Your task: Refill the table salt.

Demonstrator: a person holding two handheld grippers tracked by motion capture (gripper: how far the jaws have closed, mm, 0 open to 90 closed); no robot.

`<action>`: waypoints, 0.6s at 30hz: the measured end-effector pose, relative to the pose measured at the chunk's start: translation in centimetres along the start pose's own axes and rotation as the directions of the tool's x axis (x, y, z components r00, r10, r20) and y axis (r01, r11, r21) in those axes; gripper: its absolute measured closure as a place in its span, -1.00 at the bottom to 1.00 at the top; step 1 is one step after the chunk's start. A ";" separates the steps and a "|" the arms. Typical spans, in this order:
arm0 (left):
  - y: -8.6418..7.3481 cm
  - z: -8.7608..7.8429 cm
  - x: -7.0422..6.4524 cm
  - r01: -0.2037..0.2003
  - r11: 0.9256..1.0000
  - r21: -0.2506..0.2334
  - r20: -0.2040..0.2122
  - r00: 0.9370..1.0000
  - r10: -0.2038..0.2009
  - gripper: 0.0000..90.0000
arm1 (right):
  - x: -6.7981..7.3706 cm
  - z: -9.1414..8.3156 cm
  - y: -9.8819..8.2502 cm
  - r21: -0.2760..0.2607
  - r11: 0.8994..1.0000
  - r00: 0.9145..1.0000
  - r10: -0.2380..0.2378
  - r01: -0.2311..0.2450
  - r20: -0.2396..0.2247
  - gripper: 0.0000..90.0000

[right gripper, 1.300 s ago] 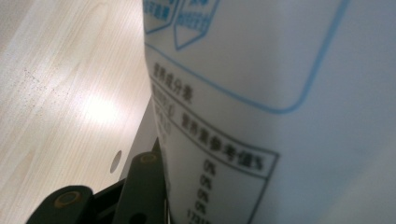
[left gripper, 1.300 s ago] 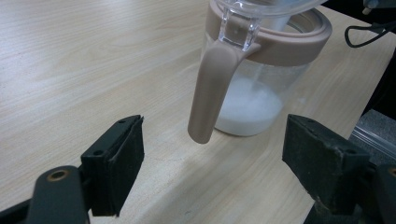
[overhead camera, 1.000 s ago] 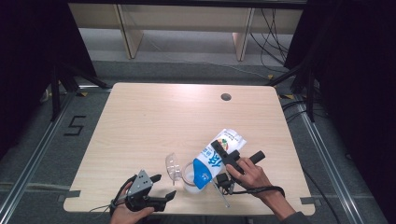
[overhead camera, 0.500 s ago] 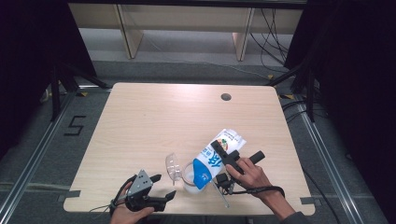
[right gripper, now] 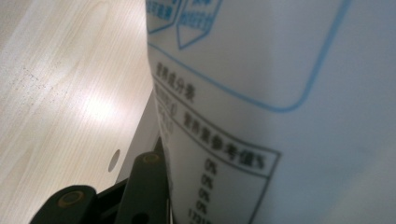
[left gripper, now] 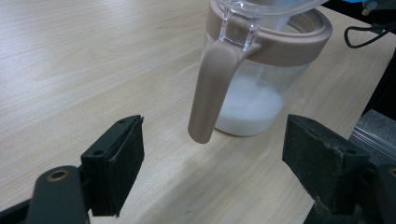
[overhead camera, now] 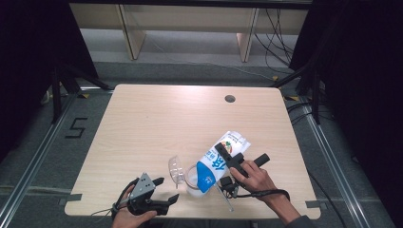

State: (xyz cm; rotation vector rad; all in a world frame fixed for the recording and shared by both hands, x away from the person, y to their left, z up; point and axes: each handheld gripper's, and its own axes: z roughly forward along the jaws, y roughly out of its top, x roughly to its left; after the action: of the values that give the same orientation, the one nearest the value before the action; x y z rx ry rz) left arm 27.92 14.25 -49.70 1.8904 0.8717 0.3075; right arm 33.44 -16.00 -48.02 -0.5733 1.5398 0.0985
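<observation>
At the near edge of the surface (overhead camera: 142,118), the left gripper (overhead camera: 164,190) is held with fingers spread and empty, just left of the jug (overhead camera: 192,178). The milk carton (overhead camera: 219,159) is pinched by the right gripper (overhead camera: 227,156), tilted, top down-left over the jug, long axis running far-right. Open room is left across the far half.

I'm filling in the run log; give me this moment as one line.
right gripper: shut on milk carton, tipped over pitcher | pitcher: some milk inside | left gripper: open, empty, facing pitcher handle
</observation>
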 end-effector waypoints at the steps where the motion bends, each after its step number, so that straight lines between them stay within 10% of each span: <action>1: 0.0 0.0 0.0 -0.001 1.000 0.000 0.000 1.000 0.001 -0.55 | 0.0 0.0 0.0 -0.001 1.000 1.000 -0.001 0.001 -0.001 0.43; 18: 0.0 0.0 0.1 -0.010 1.000 0.002 0.002 1.000 0.010 -0.55 | 0.0 0.0 0.0 0.002 1.000 1.000 -0.018 0.018 0.000 0.46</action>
State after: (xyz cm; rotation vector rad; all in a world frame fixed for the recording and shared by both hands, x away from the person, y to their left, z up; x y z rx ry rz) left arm 27.97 14.28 -49.68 1.8971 0.8619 0.3104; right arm 33.40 -15.99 -48.01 -0.5850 1.5345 0.0834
